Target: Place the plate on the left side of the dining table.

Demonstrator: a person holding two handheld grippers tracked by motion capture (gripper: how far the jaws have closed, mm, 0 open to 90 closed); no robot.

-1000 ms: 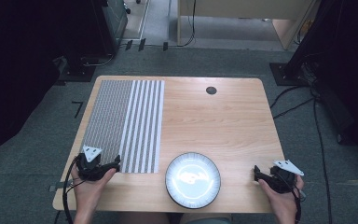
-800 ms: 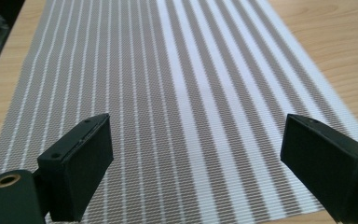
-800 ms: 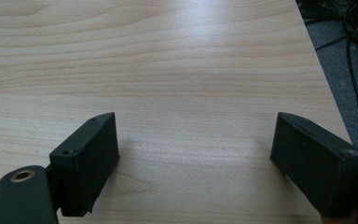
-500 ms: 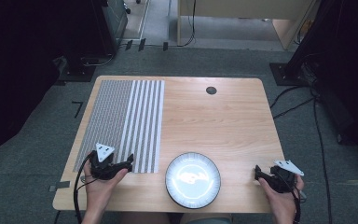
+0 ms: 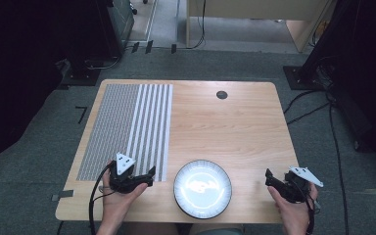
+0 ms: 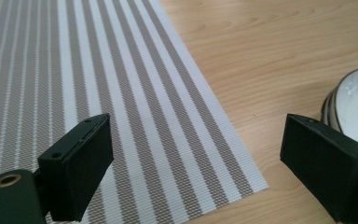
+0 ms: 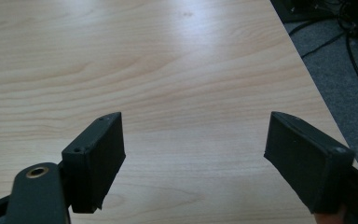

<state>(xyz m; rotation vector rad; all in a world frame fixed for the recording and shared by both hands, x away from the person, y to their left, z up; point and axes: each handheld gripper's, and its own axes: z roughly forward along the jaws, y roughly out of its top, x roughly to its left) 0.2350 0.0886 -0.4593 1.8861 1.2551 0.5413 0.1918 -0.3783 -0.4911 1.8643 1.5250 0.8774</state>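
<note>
A: From above, your left gripper (image 5: 149, 173) sits at the striped placemat's (image 5: 127, 127) near right corner, the plate (image 5: 202, 188) just beside it.

B: And its own view?

A: It adds the plate's rim (image 6: 354, 100) past one jaw. Both jaw pairs stand wide, empty; your right gripper (image 7: 193, 158) faces bare table (image 7: 168, 70), having just closed slightly.

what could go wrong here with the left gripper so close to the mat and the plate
The left gripper hangs open over the near corner of the striped mat, so a jaw could catch the mat's edge and drag or fold it. The plate sits just beside that gripper near the table's front edge; a sideways sweep might knock it toward the person. The right gripper is open by the table's right edge, holding nothing.
</note>
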